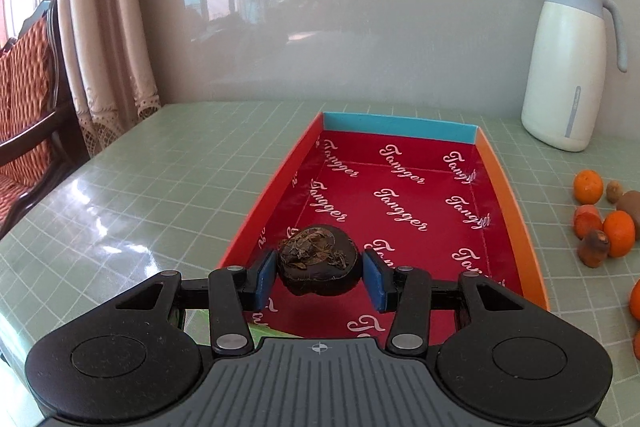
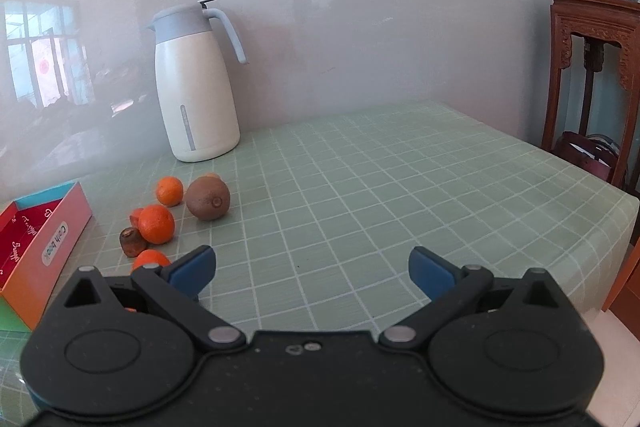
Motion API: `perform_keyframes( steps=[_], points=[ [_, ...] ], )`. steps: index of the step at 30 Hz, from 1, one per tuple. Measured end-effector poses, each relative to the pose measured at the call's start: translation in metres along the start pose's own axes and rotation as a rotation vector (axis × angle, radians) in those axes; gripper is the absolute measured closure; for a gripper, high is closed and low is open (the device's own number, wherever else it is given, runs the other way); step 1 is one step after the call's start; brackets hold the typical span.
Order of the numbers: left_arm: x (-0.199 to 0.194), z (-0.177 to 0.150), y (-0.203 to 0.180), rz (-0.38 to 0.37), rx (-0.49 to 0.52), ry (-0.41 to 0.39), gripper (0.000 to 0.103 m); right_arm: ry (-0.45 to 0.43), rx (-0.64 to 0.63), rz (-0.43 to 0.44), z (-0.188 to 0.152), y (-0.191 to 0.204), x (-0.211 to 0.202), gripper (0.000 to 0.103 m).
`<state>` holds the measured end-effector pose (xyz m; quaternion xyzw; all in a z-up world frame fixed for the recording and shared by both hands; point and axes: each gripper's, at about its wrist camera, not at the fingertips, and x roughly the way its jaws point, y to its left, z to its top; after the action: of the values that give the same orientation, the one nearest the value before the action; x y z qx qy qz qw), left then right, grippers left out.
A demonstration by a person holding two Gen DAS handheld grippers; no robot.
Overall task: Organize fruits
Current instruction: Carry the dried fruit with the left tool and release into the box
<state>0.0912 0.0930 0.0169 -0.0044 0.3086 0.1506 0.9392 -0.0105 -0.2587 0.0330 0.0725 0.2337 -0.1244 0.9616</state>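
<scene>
In the left wrist view, the left gripper (image 1: 319,277) had its blue pads clamped on a dark, wrinkled fruit with a dried leafy top (image 1: 318,259), held low in the centre of the frame over the near end of the red-lined cardboard tray (image 1: 508,195). In the right wrist view, the right gripper (image 2: 312,269) stood with its jaws wide apart and nothing between them above the green checked tablecloth (image 2: 380,187). Left of it lay the tangerines (image 2: 157,223), a kiwi (image 2: 208,197) and a brown fruit (image 2: 131,242), below the white thermos jug (image 2: 194,87).
</scene>
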Motion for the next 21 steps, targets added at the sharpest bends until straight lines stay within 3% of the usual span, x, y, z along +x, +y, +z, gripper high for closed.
perform_keyframes(
  steps=[8,12,15,21],
  points=[
    [0.002,-0.002,-0.002,0.027,-0.01,0.011,0.056,-0.003,-0.013,-0.02,-0.001,0.001,-0.001,0.0],
    [-0.008,-0.002,0.0,0.021,-0.039,-0.029,0.033,-0.004,-0.015,-0.024,-0.002,0.0,-0.001,0.0],
    [-0.022,-0.002,-0.001,0.036,-0.028,-0.088,0.031,0.001,-0.022,-0.016,-0.003,0.003,0.0,0.0],
    [-0.045,-0.005,0.02,0.129,-0.068,-0.159,0.014,0.009,-0.056,0.047,-0.004,0.015,0.002,0.0]
  ],
)
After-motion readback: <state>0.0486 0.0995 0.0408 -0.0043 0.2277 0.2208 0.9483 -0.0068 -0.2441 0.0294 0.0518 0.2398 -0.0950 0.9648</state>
